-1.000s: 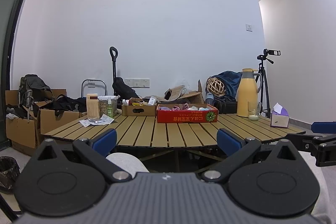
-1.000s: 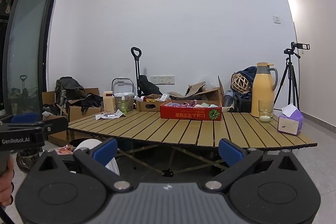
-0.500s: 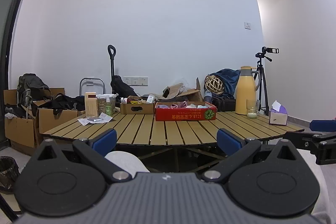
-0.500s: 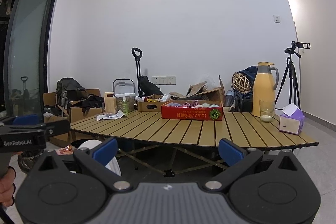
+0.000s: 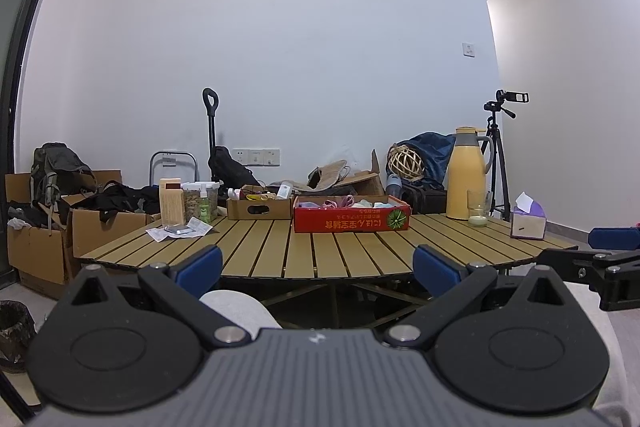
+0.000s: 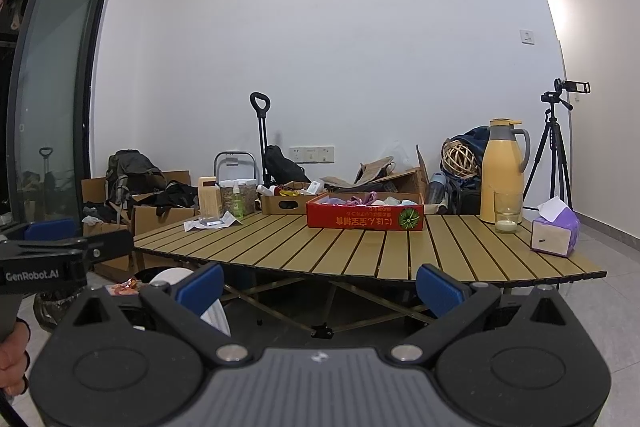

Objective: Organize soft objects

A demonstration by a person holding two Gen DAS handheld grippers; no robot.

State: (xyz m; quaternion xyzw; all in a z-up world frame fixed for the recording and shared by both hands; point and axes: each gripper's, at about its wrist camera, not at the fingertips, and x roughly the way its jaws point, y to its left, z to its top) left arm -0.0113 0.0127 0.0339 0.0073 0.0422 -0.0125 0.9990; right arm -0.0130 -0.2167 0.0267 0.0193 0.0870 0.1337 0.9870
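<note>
Over the last second both tongs—left tongs (image 5: 316,265) and right tongs (image 6: 319,285), each spread wide and holding nothing—have been lowered slightly, short of the bench (image 5: 344,255). The soft objects (image 5: 348,203) are seen heaped in the red box (image 5: 352,223) at the bench's far side—so nothing is settled about the task's stage.

A wooden slatted folding table (image 5: 320,251) carries a yellow thermos jug (image 5: 464,173) with a drinking glass (image 5: 477,209) just in front of it, a purple tissue pack (image 5: 528,221) near the right edge, and a small brown cardboard box (image 5: 259,207). At the left end stand a wooden box (image 5: 171,200), a green spray bottle (image 5: 204,205) and loose papers (image 5: 178,230). Behind the table are a camera tripod (image 5: 498,155), a wicker ball (image 5: 405,163), a backpack (image 5: 56,167) on cardboard boxes (image 5: 40,251), and a wall socket strip (image 5: 256,157).
</note>
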